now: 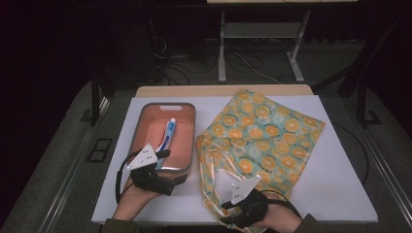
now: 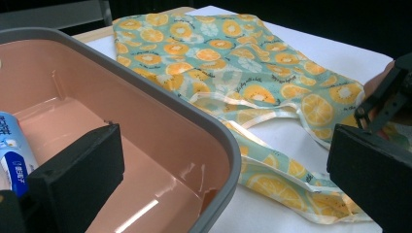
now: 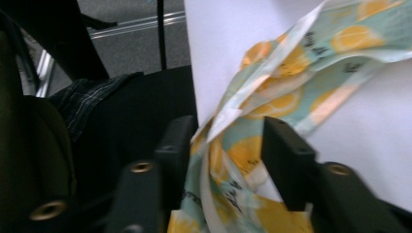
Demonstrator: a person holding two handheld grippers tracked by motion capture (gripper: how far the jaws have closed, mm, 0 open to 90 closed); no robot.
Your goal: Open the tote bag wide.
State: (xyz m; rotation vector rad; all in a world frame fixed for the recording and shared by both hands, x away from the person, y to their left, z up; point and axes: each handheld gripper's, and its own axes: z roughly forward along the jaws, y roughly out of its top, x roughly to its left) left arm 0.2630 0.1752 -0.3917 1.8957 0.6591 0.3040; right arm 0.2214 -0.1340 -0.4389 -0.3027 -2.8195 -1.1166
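A pink tub with a grey rim (image 1: 167, 104) (image 2: 145, 82) sits on the left of the white table and holds a blue-and-white toothpaste tube (image 1: 170, 132) (image 2: 12, 145). Beside it on the right lies a cloth bag with an orange-slice print (image 1: 262, 128) (image 2: 218, 53) (image 3: 291, 63). My left gripper (image 1: 170, 167) (image 2: 223, 145) is open at the tub's near right corner, one jaw inside the tub and one outside. At the table's front edge, my right gripper (image 1: 227, 213) (image 3: 228, 128) is open, with the bag's handle straps (image 1: 209, 160) (image 3: 218, 165) bunched loosely between its jaws.
Bare white tabletop (image 1: 330, 184) lies to the right of the bag and in front of it. Behind the table, the grey floor carries another desk's metal legs (image 1: 262, 29) and loose cables (image 1: 243, 63). Dark clothing (image 3: 97, 107) sits just past the front edge.
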